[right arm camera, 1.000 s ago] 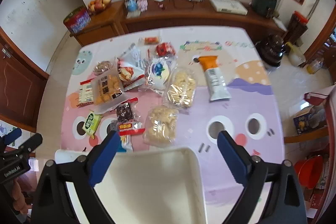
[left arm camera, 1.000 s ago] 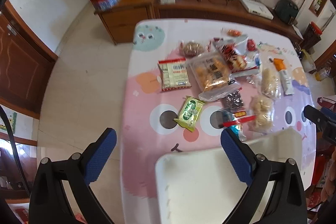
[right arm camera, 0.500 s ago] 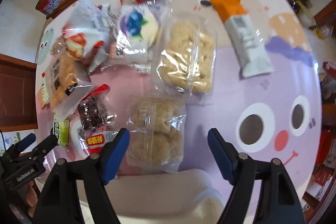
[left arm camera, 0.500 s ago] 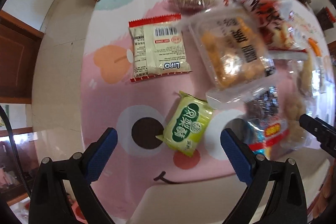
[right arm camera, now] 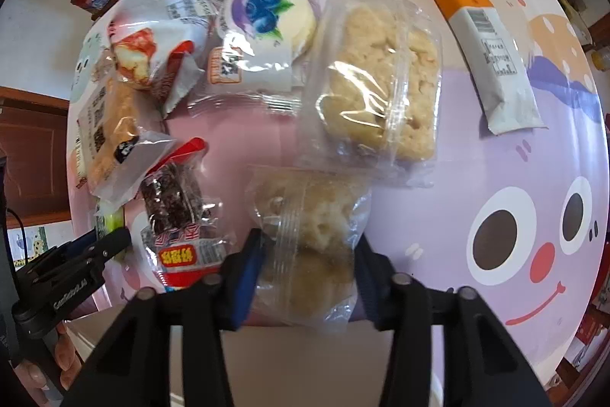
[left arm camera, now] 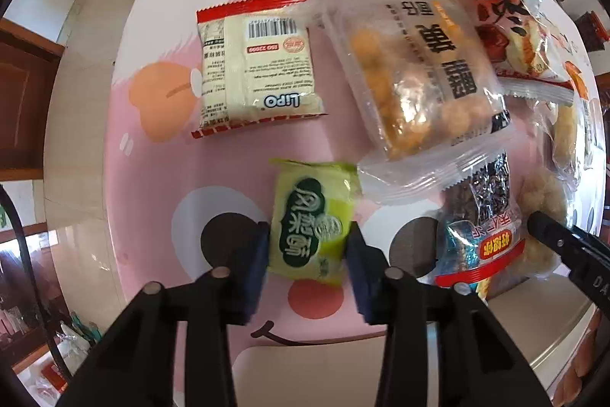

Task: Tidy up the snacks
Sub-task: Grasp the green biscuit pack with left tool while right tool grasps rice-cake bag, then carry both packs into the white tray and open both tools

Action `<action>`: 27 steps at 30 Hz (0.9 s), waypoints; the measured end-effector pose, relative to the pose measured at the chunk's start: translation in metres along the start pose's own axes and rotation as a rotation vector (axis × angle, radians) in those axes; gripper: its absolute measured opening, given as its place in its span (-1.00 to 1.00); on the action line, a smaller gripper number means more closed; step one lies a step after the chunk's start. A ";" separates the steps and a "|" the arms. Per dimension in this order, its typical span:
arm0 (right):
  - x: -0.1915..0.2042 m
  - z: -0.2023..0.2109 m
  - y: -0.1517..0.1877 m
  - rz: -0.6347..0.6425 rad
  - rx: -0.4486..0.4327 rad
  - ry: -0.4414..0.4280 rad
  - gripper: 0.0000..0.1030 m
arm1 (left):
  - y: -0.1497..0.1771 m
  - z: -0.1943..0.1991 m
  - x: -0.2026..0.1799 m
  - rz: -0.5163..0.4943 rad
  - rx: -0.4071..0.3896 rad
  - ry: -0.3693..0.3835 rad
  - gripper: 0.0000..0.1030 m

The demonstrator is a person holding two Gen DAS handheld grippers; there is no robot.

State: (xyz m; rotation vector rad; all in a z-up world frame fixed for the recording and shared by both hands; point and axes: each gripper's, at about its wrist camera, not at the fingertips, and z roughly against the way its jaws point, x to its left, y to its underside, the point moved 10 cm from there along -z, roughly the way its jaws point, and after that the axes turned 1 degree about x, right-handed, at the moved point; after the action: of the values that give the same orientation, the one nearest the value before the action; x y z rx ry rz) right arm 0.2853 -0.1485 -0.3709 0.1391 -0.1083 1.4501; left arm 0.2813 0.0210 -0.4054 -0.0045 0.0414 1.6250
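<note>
Both grippers now sit much lower over the table than before, jaws just narrowed: the left gripper (left arm camera: pixel 307 250) pinches the green packet (left arm camera: pixel 310 220) at lower centre, the right gripper (right arm camera: pixel 309 258) clamps the clear pastry bag (right arm camera: pixel 309 235).

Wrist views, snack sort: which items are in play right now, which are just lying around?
In play:
- left gripper, jaws just closed on green snack packet
- right gripper, jaws just closed on clear bag of pale puffs
- white bin at the near edge

Lying about:
- orange-and-white bar
- blueberry pastry pack
- Lipo cracker pack
</note>
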 end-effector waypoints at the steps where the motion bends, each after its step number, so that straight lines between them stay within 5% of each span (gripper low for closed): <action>1: 0.004 0.001 -0.002 0.002 -0.008 -0.011 -0.32 | 0.001 -0.001 -0.001 0.003 -0.009 0.002 -0.30; 7: 0.005 0.023 0.004 -0.005 -0.097 -0.033 -0.44 | 0.007 0.013 -0.004 0.051 -0.062 0.028 -0.32; 18: -0.006 0.129 0.005 -0.070 -0.429 -0.103 -0.45 | 0.018 0.154 0.006 0.059 -0.406 0.052 -0.32; 27: 0.011 0.216 0.072 0.007 -0.584 -0.125 -0.45 | 0.100 0.254 0.000 -0.090 -0.559 0.103 -0.32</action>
State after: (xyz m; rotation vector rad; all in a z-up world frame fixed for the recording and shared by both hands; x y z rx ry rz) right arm 0.2172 -0.1640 -0.1541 -0.2498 -0.6261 1.3617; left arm 0.1877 0.0235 -0.1493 -0.5123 -0.3298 1.4993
